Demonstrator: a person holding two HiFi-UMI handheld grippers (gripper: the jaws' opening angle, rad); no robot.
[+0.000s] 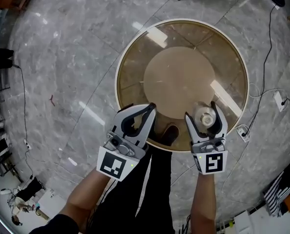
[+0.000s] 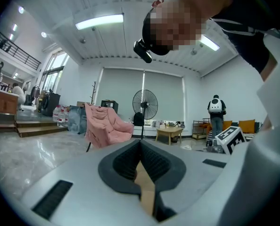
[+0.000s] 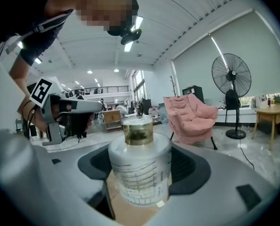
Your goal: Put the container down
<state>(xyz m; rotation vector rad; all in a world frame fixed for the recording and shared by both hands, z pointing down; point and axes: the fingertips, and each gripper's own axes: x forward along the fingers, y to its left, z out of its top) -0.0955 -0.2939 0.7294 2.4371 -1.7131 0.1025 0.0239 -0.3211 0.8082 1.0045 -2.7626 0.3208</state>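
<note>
The right gripper's (image 1: 202, 112) fingers (image 3: 194, 166) clamp the two sides of a clear container (image 3: 139, 173), its wall printed with measuring lines and its top closed by an amber cap. In the right gripper view the container stands upright at centre frame, with the brown surface of the desk (image 1: 179, 77) showing just beneath its base; whether the base touches that surface cannot be told. In the head view the container sits over the lower right part of the round, glass-topped desk, near its rim.

The left gripper's (image 2: 141, 147) fingers (image 2: 123, 161) are clenched, tips meeting with nothing between them. It hovers at the desk's lower left edge in the head view, well apart from the container. Both grippers are held by a person's bare forearms entering from the bottom of the frame.

A grey marble floor (image 1: 62, 57) surrounds the desk. In the right gripper view, a pink armchair (image 3: 189, 114) stands right of centre and a pedestal fan (image 3: 231, 74) stands at upper right.
</note>
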